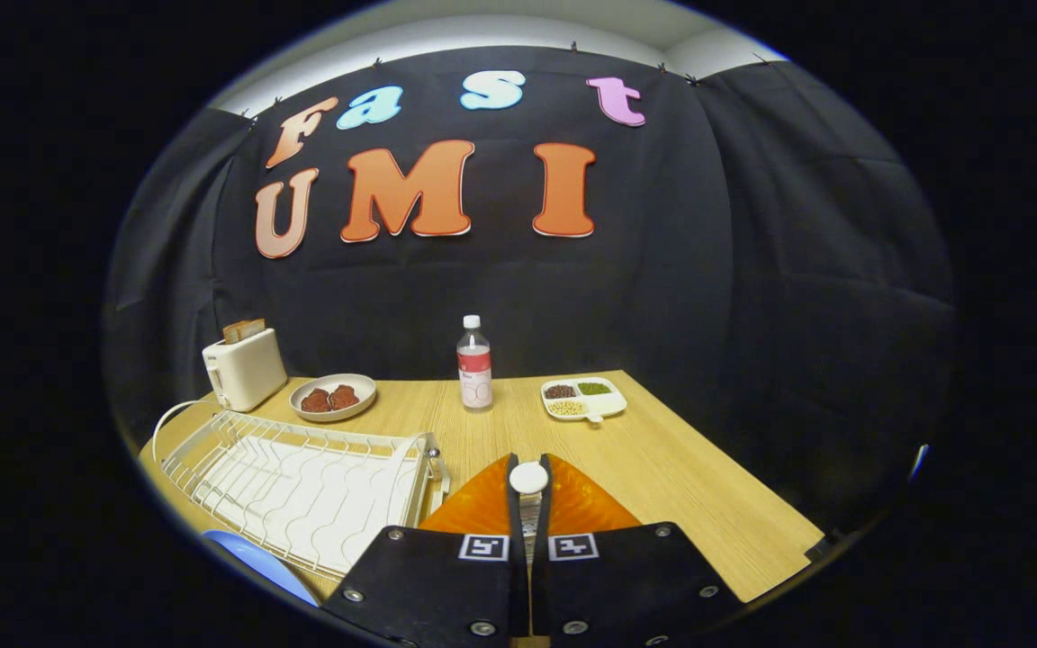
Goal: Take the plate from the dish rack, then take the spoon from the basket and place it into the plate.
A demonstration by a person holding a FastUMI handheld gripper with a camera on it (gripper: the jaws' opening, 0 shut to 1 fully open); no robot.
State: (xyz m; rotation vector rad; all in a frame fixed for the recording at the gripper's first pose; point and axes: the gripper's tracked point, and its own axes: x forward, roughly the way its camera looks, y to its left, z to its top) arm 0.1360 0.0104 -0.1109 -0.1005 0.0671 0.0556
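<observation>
Between our fingers the gripper (528,481) is nearly closed on a white spoon (528,477) — its rounded end pokes up at the tips, both fingers pressing it. Left of us sits the dish rack (302,481), and a blue plate (259,558) shows beside it, near the worktop (662,459) edge. We judge the risk is the thin spoon pivoting or slipping out — so narrow a pinch gives little hold.

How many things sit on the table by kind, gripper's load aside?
Toaster: 1
Dishes: 2, a meat plate and a divided tray
Bottle: 1
Rack: 1
Total: 5
The gripper is shut on a white-ended thing, probably the spoon.
</observation>
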